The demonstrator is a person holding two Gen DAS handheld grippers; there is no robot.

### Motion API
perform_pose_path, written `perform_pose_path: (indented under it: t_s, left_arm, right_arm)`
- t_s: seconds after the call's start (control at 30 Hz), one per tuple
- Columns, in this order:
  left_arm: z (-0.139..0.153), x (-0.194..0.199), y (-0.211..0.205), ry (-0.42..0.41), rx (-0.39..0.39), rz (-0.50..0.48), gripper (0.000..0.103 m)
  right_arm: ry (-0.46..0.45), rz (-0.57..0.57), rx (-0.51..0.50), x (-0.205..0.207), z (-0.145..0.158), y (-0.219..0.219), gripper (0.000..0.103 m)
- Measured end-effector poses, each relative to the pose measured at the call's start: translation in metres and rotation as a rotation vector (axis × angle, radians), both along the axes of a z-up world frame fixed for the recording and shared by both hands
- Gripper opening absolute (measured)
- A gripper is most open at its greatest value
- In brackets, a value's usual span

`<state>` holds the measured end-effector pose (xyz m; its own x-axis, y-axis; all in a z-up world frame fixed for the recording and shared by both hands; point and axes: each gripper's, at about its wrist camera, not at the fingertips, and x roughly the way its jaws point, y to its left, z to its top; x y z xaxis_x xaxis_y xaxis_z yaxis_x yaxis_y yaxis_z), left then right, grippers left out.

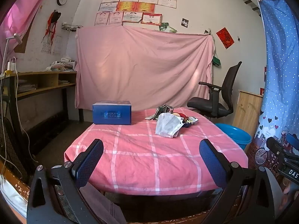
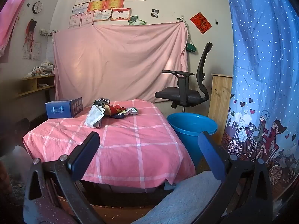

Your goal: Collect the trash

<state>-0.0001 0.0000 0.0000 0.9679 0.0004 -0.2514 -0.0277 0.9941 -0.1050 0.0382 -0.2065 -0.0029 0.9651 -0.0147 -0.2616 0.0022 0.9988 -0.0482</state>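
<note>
A pile of trash lies at the far right of a table under a pink checked cloth: a crumpled white wrapper in front, dark and red packets behind. The pile also shows in the right wrist view. A blue bin stands on the floor right of the table; its rim shows in the left wrist view. My left gripper is open and empty, held before the table's near edge. My right gripper is open and empty, near the table's front right corner.
A blue box stands at the table's far left. A black office chair stands behind the bin, with a wooden panel beside it. A blue patterned curtain hangs at the right. A desk with shelves is at the left.
</note>
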Motion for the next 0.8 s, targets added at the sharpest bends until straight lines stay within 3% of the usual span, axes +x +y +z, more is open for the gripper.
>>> perform_pose_path:
  t_s: [0.8]
  left_arm:
    - [0.0001, -0.0001, -0.0002, 0.0, 0.006, 0.0, 0.101]
  right_arm:
    - [-0.002, 0.0, -0.001, 0.0004, -0.001, 0.0002, 0.103]
